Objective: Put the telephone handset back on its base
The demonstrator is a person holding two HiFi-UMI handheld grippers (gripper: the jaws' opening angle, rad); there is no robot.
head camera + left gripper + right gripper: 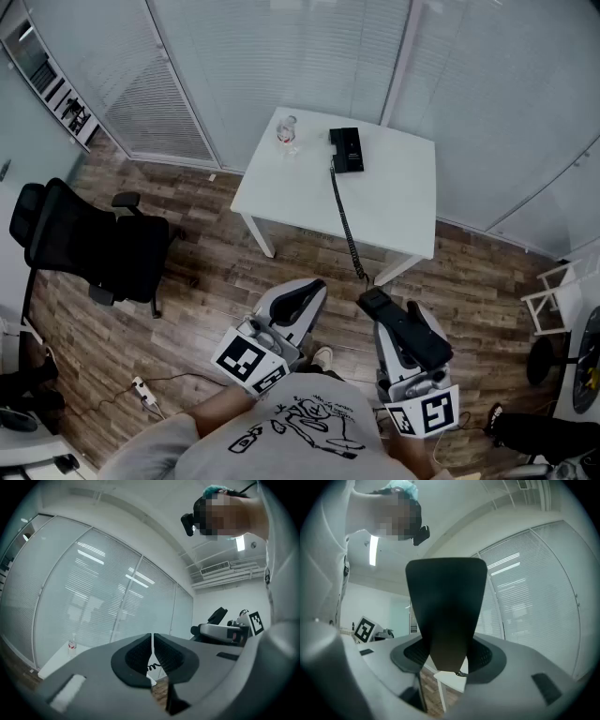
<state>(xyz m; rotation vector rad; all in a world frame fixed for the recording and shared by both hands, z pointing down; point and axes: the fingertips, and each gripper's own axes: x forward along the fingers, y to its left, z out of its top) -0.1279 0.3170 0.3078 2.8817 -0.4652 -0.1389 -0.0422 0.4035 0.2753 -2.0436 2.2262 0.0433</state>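
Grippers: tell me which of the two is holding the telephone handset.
The right gripper: its jaws clamp the black handset, while the left gripper is shut on nothing.

Wood floor (187, 305), white table (403, 211)

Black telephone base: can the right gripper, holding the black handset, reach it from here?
Probably not yet: the black telephone base sits far back on the white table, well beyond the right gripper. Nothing blocks the way; step closer.
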